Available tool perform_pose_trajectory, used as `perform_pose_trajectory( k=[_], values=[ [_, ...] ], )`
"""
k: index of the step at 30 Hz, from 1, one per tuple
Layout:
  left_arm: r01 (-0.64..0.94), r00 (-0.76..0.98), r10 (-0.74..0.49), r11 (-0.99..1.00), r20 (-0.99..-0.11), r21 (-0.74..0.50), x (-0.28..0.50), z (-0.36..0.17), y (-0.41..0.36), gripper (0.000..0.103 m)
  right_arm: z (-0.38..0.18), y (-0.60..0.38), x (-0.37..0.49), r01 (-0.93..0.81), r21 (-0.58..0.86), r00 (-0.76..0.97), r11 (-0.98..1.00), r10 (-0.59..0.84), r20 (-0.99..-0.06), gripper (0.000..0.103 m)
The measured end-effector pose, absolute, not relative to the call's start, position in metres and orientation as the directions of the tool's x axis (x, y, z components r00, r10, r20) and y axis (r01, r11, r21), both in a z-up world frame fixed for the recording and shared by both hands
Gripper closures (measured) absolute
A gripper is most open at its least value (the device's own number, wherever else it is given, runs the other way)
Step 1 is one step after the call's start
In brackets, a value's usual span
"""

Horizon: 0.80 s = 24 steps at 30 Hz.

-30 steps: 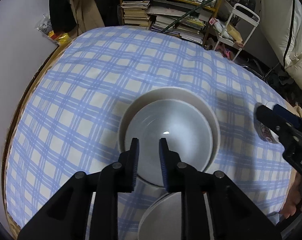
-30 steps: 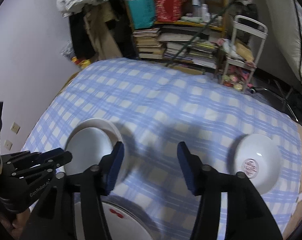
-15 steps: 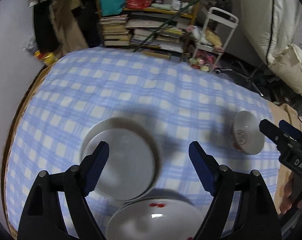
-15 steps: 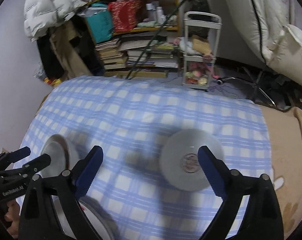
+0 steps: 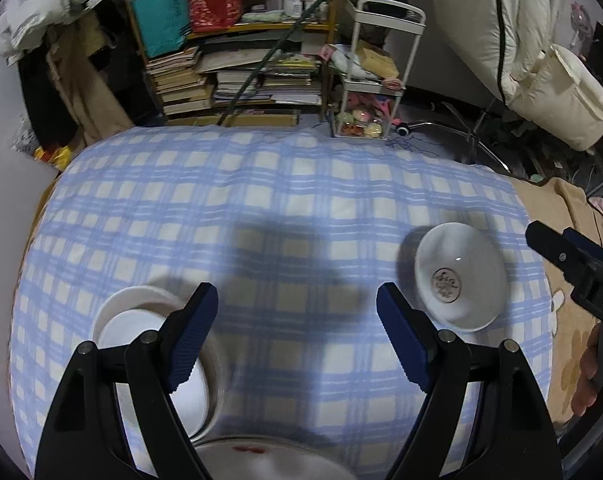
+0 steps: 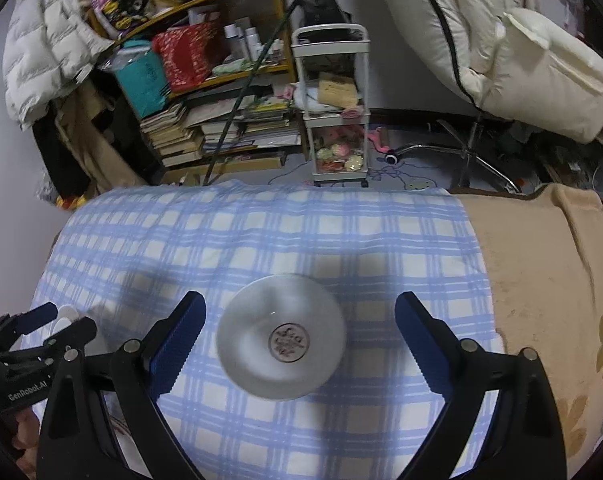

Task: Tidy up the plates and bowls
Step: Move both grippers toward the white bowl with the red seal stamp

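Note:
A white bowl with a round brown emblem inside (image 6: 282,332) sits on the blue checked cloth, centred between the wide-apart fingers of my right gripper (image 6: 300,344), which hovers over it open. In the left wrist view the same bowl (image 5: 460,276) lies at the right. My left gripper (image 5: 297,330) is open above bare cloth. Behind its left finger, a white bowl nested in a larger bowl (image 5: 149,344) rests at the lower left. A plate with red marks (image 5: 261,458) shows at the bottom edge.
The checked cloth (image 5: 261,208) covers a soft surface; a tan flowered blanket (image 6: 549,280) lies at its right. Beyond the far edge stand a shelf of books (image 5: 229,80), a white trolley (image 6: 335,120) and a chair base. A hand (image 5: 589,376) holds the right gripper.
Both grippers have opened wide and swung right across the cloth. The left left the nested bowls, which now lie at its lower left. The emblem bowl now sits between the right fingers.

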<state>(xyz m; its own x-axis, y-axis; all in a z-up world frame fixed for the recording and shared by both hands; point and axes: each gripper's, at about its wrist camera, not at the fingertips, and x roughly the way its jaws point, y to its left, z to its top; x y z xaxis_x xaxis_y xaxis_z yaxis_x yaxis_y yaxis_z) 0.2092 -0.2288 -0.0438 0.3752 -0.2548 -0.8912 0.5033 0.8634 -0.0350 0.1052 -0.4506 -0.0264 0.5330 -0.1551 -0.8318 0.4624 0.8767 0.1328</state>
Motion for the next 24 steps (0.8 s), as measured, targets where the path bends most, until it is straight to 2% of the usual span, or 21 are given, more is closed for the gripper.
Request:
perform_pose_trajectory(
  k=[12, 20, 24],
  values=[
    [0.558, 0.355, -0.263, 0.830, -0.897, -0.023, 0.208, -0.062, -0.284, 0.022, -0.049, -0.481, 0.101, 0.523, 0.150, 0.491, 0.839, -0.153, -0.858, 0.003],
    [0.567, 0.287, -0.224, 0.823, -0.931, -0.023, 0.215, -0.100, -0.301, 0.022, -0.066, -0.490, 0.110, 0.529, 0.100, 0.434, 0.843, -0.167, -0.885, 0.003],
    [0.563, 0.209, -0.298, 0.816, -0.931, -0.135, 0.218, -0.111, -0.300, 0.022, -0.078, -0.494, 0.110, 0.538, 0.106, 0.411, 0.836, -0.150, -0.899, 0.003]
  ],
)
